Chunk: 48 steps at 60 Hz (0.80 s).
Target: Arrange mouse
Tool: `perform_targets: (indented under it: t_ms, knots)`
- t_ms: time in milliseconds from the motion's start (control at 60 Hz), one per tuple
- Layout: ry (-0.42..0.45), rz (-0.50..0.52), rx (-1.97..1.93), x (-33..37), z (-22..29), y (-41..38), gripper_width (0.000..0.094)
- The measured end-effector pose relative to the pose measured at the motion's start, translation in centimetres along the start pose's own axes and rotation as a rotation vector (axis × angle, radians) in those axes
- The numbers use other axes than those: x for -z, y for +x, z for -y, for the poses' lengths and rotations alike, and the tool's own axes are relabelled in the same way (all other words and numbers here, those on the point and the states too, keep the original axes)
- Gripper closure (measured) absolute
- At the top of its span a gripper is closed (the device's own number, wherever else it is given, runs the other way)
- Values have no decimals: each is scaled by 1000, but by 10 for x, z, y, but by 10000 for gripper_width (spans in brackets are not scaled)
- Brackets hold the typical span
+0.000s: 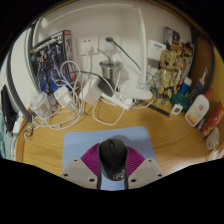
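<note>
A black computer mouse (112, 158) sits between my gripper's (112, 166) two fingers, its nose pointing away from me. The magenta pads (91, 160) press against both of its sides, so the fingers are shut on it. The mouse is over a pale blue mouse mat (82, 143) lying on the wooden table (175, 145). I cannot tell whether the mouse rests on the mat or is lifted just off it.
Beyond the mat lie tangled white cables (62, 95) and a white power strip (120, 98). A boxed figure (52, 55) stands behind at the left. Bottles and small items (185, 90) crowd the right side, against the white wall.
</note>
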State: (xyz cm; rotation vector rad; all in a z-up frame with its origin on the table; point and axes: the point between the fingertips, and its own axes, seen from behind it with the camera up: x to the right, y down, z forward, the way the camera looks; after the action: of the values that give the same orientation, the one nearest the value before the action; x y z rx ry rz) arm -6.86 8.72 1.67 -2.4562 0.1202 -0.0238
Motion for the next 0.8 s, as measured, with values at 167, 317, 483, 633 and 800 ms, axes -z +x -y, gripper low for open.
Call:
perform_targets:
  t_ms: [167, 317, 483, 633, 800]
  knots:
    - [-21, 36, 30, -19, -22, -2, 627]
    - [-28, 44, 63, -20, -23, -3, 532]
    - [-68, 25, 67, -14, -22, 3, 310]
    - [-42, 40, 84, 25, -12, -2, 78]
    - [3, 17, 85, 101, 0, -4, 76]
